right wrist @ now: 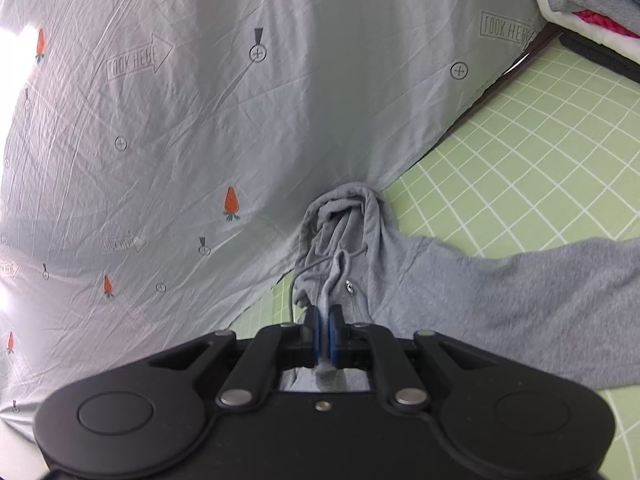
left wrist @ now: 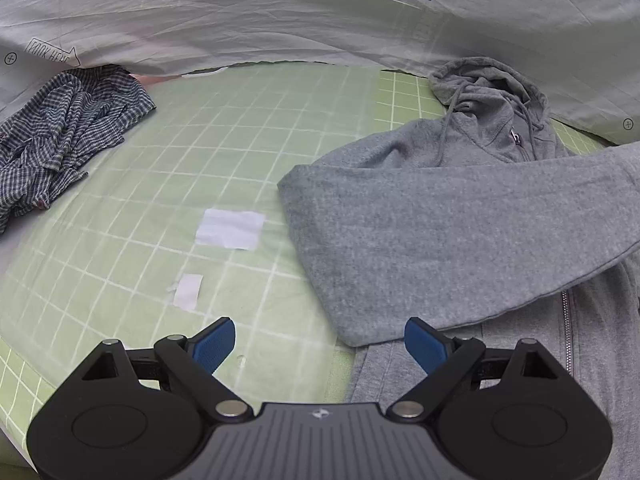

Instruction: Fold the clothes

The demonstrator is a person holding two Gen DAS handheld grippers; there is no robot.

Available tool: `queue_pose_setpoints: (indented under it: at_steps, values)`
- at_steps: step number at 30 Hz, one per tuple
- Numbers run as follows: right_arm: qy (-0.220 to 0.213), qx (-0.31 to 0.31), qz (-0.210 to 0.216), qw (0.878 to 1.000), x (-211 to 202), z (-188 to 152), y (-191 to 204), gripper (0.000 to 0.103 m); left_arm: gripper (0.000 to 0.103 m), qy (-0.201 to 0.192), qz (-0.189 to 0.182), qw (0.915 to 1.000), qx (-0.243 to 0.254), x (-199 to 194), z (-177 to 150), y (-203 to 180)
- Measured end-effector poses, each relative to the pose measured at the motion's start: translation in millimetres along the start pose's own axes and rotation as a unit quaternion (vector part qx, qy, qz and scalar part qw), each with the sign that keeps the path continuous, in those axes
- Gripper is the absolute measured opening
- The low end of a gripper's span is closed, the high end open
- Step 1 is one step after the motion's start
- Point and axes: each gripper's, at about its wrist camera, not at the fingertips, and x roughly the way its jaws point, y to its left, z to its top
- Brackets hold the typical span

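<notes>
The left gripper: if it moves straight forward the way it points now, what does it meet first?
Probably the folded sleeve of the grey hoodie; its cuff corner lies just ahead of the open left gripper. Depth is unclear.

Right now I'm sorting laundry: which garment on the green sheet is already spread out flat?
The grey zip-up hoodie, sleeve folded across it; the blue checked shirt lies crumpled.

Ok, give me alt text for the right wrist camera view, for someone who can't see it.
The right gripper, its blue pads shut, pinches a fold of the grey zip-up hooded sweatshirt near the collar. The sweatshirt lies on a green grid-patterned sheet, one sleeve stretching right, with a pale grey carrot-print sheet behind.
</notes>
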Motion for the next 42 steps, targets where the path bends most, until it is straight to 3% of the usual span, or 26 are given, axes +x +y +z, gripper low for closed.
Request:
queue_pose_setpoints:
  at_steps: [8,15,19,22,27,35,40,42]
  values:
    - [-0.090,0.037,-0.023,0.995,-12,56,-46,0.005,0.092,0.024,0.023,0.9994,0.011,31,23,-18]
    - [-0.160,0.026,-0.122,0.979,-47,83,-84,0.005,0.092,0.035,0.041,0.9960,0.072,47,25,-43]
    - [-0.198,0.041,-0.171,0.964,-75,84,-107,0.005,0.092,0.032,0.082,0.9949,0.051,55,30,-35]
    - [-0.211,0.034,-0.199,0.956,-91,83,-118,0.005,0.093,0.036,0.082,0.9959,0.014,59,37,-18]
    - [-0.193,0.014,-0.263,0.945,-99,68,-136,0.005,0.093,0.037,0.077,0.9963,0.007,60,38,-15]
    - [-0.083,0.021,-0.354,0.931,-70,31,-178,0.006,0.092,0.041,0.033,0.9985,-0.018,48,49,-5]
    - [-0.046,0.031,-0.374,0.926,-56,23,-191,0.027,0.092,0.028,-0.017,0.9985,-0.044,40,60,-3]
    - [-0.045,0.033,-0.377,0.925,-54,21,-193,0.030,0.092,0.020,-0.030,0.9979,-0.053,38,66,-2]
